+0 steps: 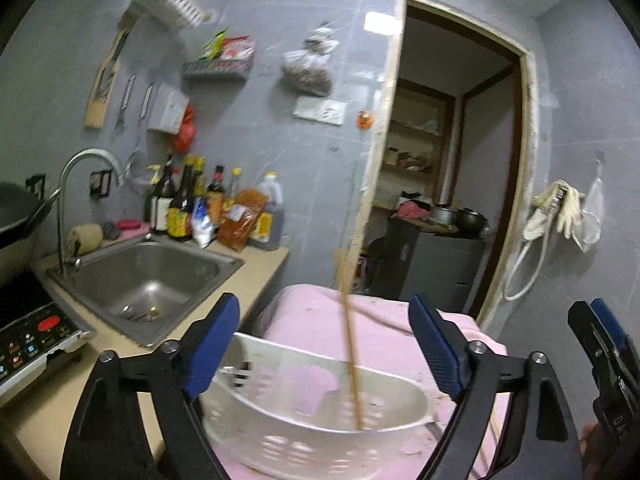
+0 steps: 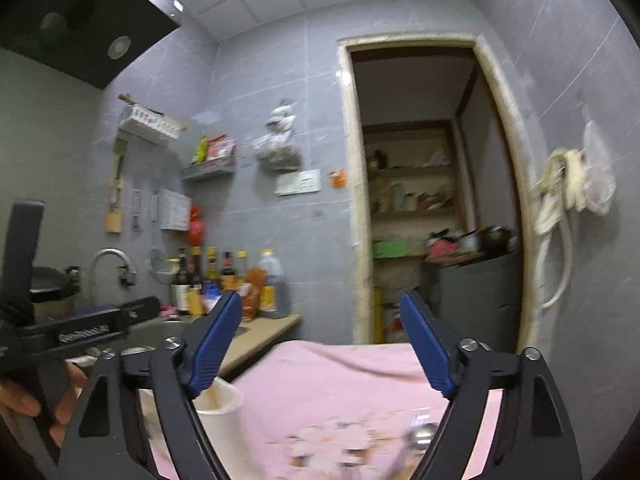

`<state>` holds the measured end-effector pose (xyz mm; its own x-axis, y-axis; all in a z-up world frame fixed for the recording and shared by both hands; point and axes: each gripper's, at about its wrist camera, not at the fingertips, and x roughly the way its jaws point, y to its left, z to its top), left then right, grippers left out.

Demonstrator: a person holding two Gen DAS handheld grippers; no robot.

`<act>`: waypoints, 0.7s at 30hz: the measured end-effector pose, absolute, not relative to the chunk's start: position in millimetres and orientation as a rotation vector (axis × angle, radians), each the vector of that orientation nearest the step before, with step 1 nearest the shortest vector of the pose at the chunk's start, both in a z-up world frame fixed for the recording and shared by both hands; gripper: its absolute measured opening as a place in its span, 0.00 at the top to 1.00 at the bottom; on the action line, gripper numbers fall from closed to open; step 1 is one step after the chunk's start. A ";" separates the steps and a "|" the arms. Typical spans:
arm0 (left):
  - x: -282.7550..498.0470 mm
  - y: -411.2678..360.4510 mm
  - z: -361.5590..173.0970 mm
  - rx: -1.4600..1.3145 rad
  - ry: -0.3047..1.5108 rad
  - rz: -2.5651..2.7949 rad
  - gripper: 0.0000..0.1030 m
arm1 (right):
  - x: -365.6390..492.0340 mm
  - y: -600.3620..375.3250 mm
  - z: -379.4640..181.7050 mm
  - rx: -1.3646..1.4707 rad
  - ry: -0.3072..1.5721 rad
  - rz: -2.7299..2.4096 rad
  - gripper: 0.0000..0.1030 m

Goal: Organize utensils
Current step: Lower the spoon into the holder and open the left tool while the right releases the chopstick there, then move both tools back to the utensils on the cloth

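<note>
**Both grippers wide open over the pink cloth**

Left wrist view: The left hand-held gripper (image 1: 324,344) has its two blue fingers (image 1: 210,346) spread far apart. Nothing is held between them. Just under them sits a white basket with holes (image 1: 312,412). It rests on a pink cloth (image 1: 384,332). A pair of thin wooden chopsticks (image 1: 352,360) stands in the basket, tilted a little, with the top end pointing up past the door frame. The chopsticks look blurry. They are between the blue fingers but do not touch them. To the left is a bench (image 1: 256,276) with a metal sink (image 1: 148,276) and a bent tap (image 1: 80,184). Dark sauce bottles (image 1: 180,204) stand in a row behind the sink. At the far right edge, part of the right hand-held gripper (image 1: 604,344) peeks in.

Right wrist view: The right hand-held gripper (image 2: 322,344) is wide open too, and it holds nothing. Below it lies the pink cloth (image 2: 332,376). A white cup (image 2: 220,408) stands on the cloth, just behind the left blue finger. A shiny spoon (image 2: 420,436) lies on the cloth near the right finger, but it is blurry. On the left, a person's hand (image 2: 24,400) holds the other gripper's black handle. An open doorway (image 2: 420,200) is straight ahead.
</note>
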<state>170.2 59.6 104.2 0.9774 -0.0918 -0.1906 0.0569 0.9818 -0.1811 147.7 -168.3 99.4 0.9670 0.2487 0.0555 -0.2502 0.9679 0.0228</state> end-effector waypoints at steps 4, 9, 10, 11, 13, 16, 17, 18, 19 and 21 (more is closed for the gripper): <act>169.4 28.7 105.0 -0.135 0.205 -0.141 0.13 | 134.6 -203.2 104.6 -0.012 -0.064 0.167 0.00; 182.6 -10.9 95.8 -0.117 0.285 -0.237 0.13 | 126.5 -250.9 109.0 -0.041 -0.021 0.093 0.00; 185.8 -19.8 92.9 -0.111 0.304 -0.255 0.13 | 126.7 -259.2 109.1 -0.041 -0.006 0.087 0.00; 188.2 -27.9 89.6 -0.103 0.322 -0.265 0.13 | 127.6 -265.9 108.4 -0.040 0.006 0.082 0.00; 195.5 -46.2 80.7 -0.081 0.372 -0.288 0.13 | 130.7 -280.7 104.4 -0.041 0.041 0.070 0.00; 201.6 -69.5 63.5 -0.033 0.436 -0.299 0.13 | 141.2 -300.2 92.6 -0.041 0.118 0.066 0.00; 203.3 -76.6 58.1 -0.016 0.457 -0.300 0.13 | 146.5 -305.9 87.2 -0.038 0.151 0.069 0.00; 206.3 -83.5 52.3 0.001 0.480 -0.302 0.13 | 151.3 -309.9 82.1 -0.037 0.181 0.074 0.00; 209.9 -88.8 46.3 0.018 0.502 -0.304 0.13 | 156.7 -313.4 77.0 -0.037 0.212 0.081 0.00; 215.3 -100.1 33.4 0.055 0.550 -0.298 0.13 | 169.2 -317.3 64.7 -0.037 0.283 0.099 0.00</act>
